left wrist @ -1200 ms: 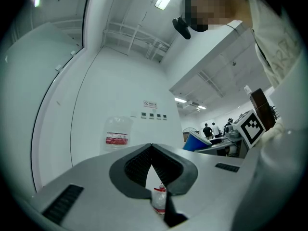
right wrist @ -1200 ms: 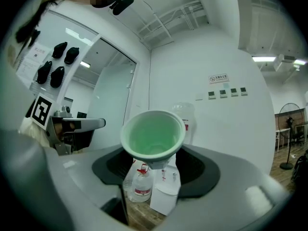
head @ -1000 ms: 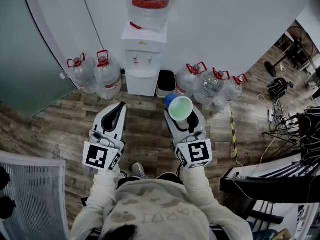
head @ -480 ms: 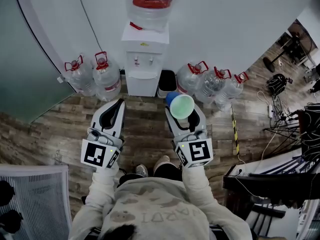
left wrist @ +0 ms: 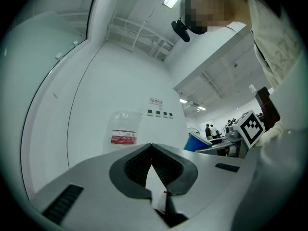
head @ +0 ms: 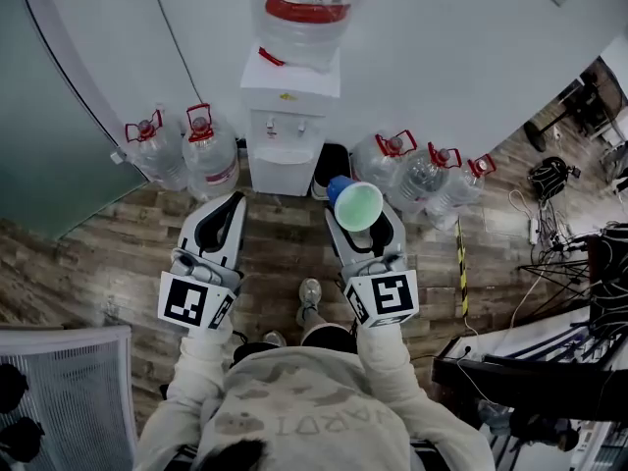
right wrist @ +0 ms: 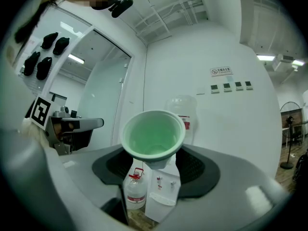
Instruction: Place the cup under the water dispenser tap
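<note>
**A:** What's closest?
**B:** The left gripper (head: 234, 202), in front of the dispenser (head: 285, 140) and to its left. Its jaws are pressed together with nothing between them.
**A:** And the right gripper (head: 363, 216)?
**B:** In front of the dispenser, to its right, clamped on the cup (head: 357, 205). The cup is green inside, mouth up, and well short of the taps (head: 286, 125).
**A:** Further back?
**B:** Jugs (head: 210, 155) stand on the floor on both sides of the dispenser, and a bin (head: 332, 168) is just to its right. A bottle (head: 309, 13) sits on top of the dispenser.
</note>
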